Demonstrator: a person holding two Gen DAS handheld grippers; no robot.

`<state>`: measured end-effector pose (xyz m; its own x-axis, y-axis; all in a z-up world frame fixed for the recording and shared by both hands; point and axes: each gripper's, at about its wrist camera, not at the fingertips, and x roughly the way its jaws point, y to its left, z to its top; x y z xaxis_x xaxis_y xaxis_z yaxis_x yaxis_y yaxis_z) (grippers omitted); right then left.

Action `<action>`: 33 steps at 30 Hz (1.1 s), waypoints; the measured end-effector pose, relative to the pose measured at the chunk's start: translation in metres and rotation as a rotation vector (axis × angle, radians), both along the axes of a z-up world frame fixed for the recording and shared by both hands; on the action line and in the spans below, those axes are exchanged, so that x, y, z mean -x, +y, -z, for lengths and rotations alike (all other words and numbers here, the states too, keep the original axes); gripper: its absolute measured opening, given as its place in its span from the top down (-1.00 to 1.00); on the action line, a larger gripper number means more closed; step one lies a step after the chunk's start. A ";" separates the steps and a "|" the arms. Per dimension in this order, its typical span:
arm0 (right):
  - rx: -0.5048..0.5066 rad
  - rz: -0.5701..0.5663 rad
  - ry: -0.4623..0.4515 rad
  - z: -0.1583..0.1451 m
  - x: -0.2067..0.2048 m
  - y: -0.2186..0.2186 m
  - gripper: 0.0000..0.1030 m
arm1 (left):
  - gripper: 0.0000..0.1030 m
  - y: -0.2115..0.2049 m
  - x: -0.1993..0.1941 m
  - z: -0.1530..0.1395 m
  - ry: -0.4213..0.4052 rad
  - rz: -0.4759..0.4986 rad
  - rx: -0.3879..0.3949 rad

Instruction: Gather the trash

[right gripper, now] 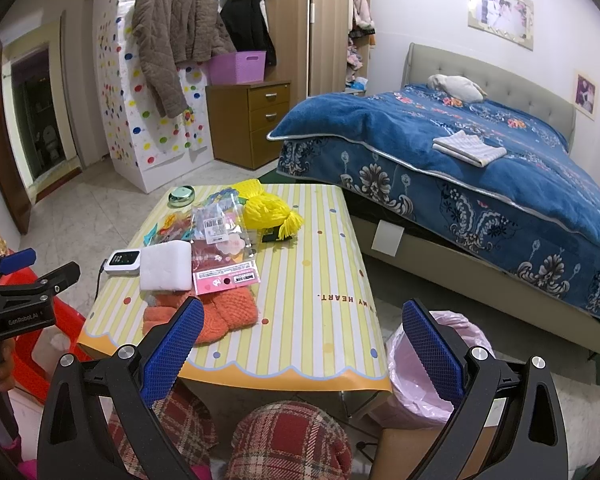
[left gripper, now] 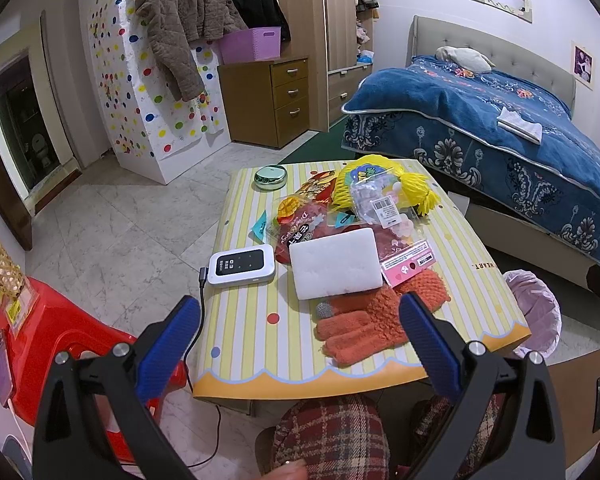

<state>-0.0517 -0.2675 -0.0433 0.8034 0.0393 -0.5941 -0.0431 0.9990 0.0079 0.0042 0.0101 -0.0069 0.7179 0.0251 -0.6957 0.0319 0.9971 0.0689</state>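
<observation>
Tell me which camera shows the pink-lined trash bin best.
The right wrist view. There the trash bin stands beside the table's near right corner, its pink liner and open mouth visible, though the right gripper's finger overlaps it. The left wrist view shows only part of its rim, behind the table edge.

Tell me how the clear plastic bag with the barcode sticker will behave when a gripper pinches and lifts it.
The clear plastic bag looks thin and crinkled, so it will probably flop and sag from the pinch point. It seems nearly empty, so likely very light. Its glossy film may slip between the pads. It overlaps the red snack packet and the yellow net, so lifting it might drag those along.
</observation>
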 end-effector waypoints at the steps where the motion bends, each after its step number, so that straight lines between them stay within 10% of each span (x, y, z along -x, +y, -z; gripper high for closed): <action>1: 0.001 0.000 0.000 0.000 0.000 0.000 -0.89 | -0.87 0.000 0.000 0.000 0.000 0.000 0.000; 33: 0.009 -0.014 0.007 0.006 -0.001 0.000 -0.89 | -0.87 0.004 -0.002 0.008 0.014 -0.011 -0.001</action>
